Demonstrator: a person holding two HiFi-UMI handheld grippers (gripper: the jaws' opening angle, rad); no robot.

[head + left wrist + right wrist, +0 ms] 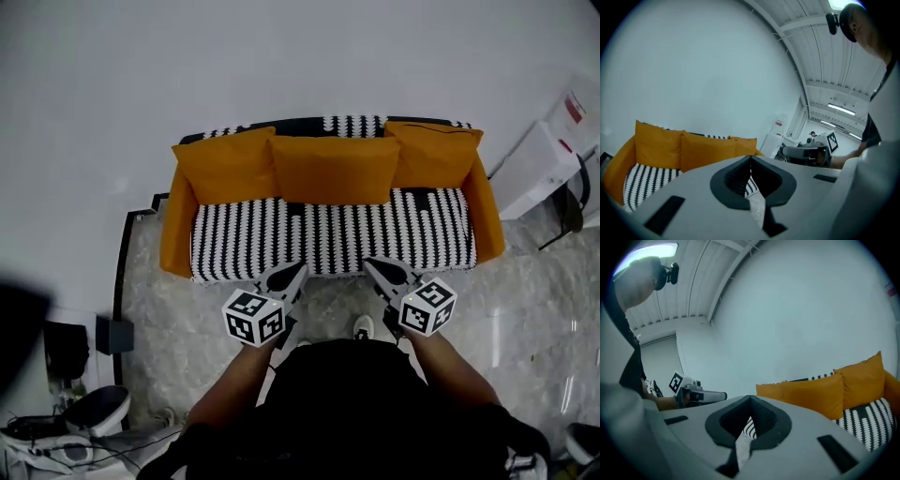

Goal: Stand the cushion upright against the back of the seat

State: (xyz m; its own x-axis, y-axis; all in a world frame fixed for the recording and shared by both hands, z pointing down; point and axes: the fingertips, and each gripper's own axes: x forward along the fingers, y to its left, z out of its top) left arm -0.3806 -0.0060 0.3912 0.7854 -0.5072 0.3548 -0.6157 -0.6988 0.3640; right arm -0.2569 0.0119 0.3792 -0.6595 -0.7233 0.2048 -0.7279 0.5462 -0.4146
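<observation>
striped sofa (328, 234) – marble floor (525, 309), white wall (187, 66)

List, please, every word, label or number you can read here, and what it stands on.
None is readable.
Red label on the white cabinet: too small and blurred to read.
Square markers on the cubes of the left gripper and right gripper: black-and-white patterns, no words.
</observation>
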